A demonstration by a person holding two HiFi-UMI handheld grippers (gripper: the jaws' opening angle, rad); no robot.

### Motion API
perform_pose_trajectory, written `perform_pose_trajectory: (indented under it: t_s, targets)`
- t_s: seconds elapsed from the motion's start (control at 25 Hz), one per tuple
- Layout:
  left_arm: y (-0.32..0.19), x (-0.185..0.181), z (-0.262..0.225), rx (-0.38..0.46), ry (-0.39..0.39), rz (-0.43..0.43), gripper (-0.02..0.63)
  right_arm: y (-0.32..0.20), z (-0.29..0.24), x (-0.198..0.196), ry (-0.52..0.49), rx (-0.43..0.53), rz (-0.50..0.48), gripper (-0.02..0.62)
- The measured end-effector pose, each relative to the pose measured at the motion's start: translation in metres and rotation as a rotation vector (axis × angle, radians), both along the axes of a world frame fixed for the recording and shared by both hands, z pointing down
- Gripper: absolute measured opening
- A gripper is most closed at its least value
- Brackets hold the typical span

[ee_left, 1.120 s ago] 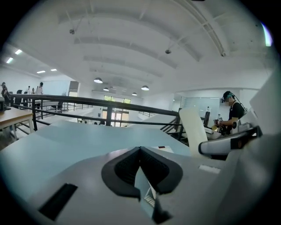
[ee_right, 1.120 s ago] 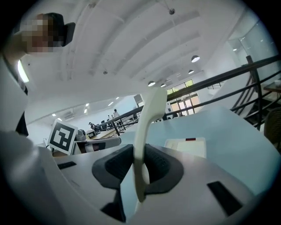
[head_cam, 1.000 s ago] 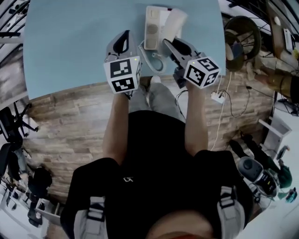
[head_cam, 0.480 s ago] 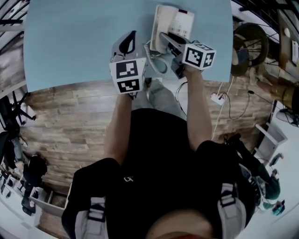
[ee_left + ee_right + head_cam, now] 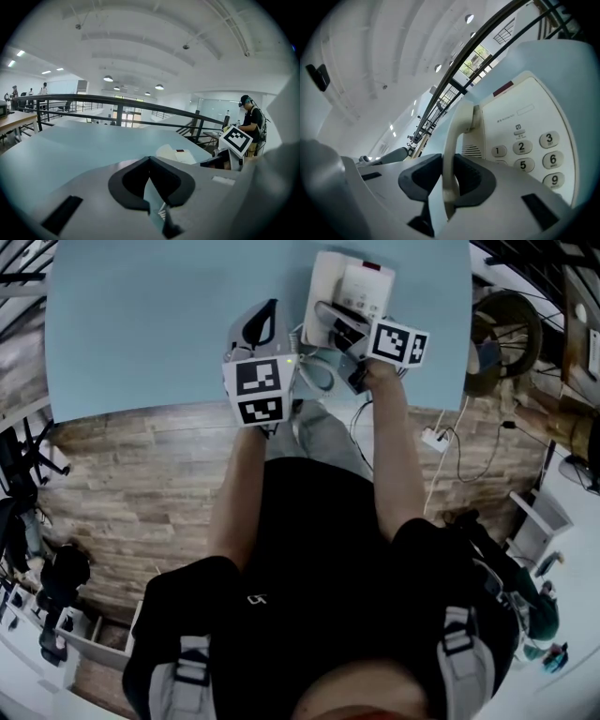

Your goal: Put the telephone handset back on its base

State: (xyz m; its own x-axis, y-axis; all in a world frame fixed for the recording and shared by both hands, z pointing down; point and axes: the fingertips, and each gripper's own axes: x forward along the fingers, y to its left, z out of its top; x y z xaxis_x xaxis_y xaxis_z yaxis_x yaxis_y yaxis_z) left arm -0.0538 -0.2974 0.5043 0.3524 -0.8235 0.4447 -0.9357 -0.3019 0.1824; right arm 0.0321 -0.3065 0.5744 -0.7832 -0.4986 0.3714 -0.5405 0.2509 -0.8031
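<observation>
1 second ago the right claw (image 5: 336, 320) held the handset (image 5: 322, 296) raised and tilted over the right part of the base (image 5: 367, 287). It has since carried it left and down, and the handset now lies along the base's left side, beside the keypad.

The only readable characters stand on the round keys of the telephone base (image 5: 525, 117) in the right gripper view: key 1 (image 5: 498, 151), key 2 (image 5: 521, 146) and key 3 (image 5: 549, 139) in the upper row, key 5 (image 5: 523, 165) and key 6 (image 5: 553, 159) below them, and key 9 (image 5: 555, 180) lowest. A line of small print (image 5: 506, 118) above the keys is too fine to read. The left marker cube (image 5: 255, 390) and right marker cube (image 5: 398, 341) bear black-and-white square patterns, no letters.
</observation>
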Motion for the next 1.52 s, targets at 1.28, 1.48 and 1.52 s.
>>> perform_pose_trajectory:
  t_s: [1.28, 1.48, 1.52]
  targets:
    - [-0.01, 0.005, -0.062, 0.131, 0.034, -0.014, -0.002, -0.008, -0.084, 0.04, 0.491, 0.399, 0.218, 0.0]
    - [-0.026, 0.016, -0.115, 0.252, 0.01, 0.008, -0.002, -0.021, -0.194, 0.05, 0.524, 0.755, 0.266, -0.003]
    - [-0.03, 0.018, -0.125, 0.277, 0.002, 0.012, -0.002, -0.023, -0.214, 0.053, 0.538, 0.806, 0.283, -0.003]
